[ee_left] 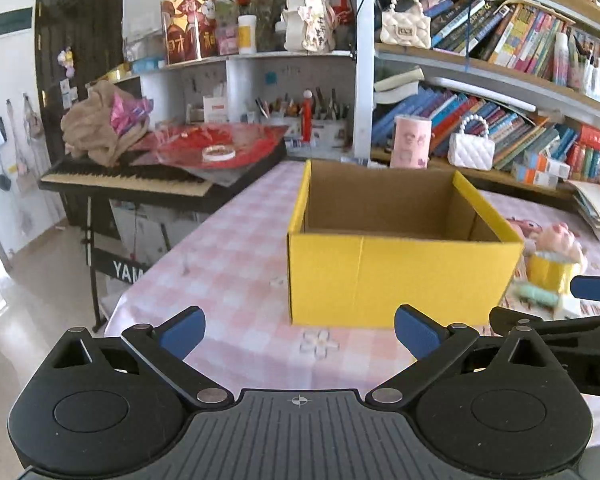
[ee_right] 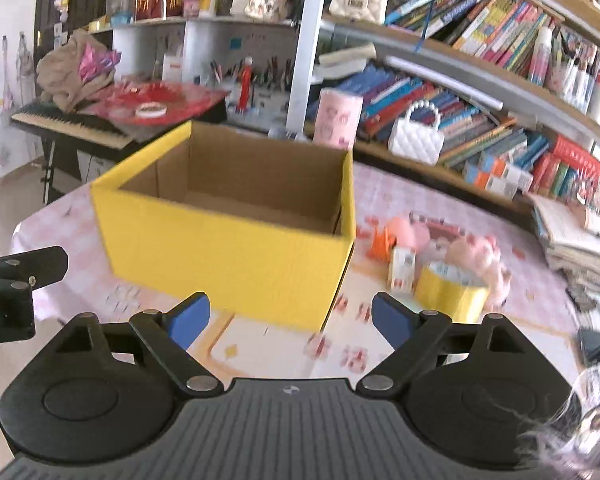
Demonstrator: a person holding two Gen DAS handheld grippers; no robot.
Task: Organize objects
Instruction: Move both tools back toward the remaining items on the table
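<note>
Box (ee_left: 396, 276) stands apparently just beyond left claw (ee_left: 300, 334).

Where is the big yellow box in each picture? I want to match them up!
Left wrist view: the yellow box sits right of centre on the pink checked tablecloth, open top showing brown inside.
Right wrist view: the yellow box sits left of centre, its corner pointing toward the camera.
Shared landmark: the white quilted handbag with a pearl handle on the lower bookshelf, behind the box in both views.
</note>
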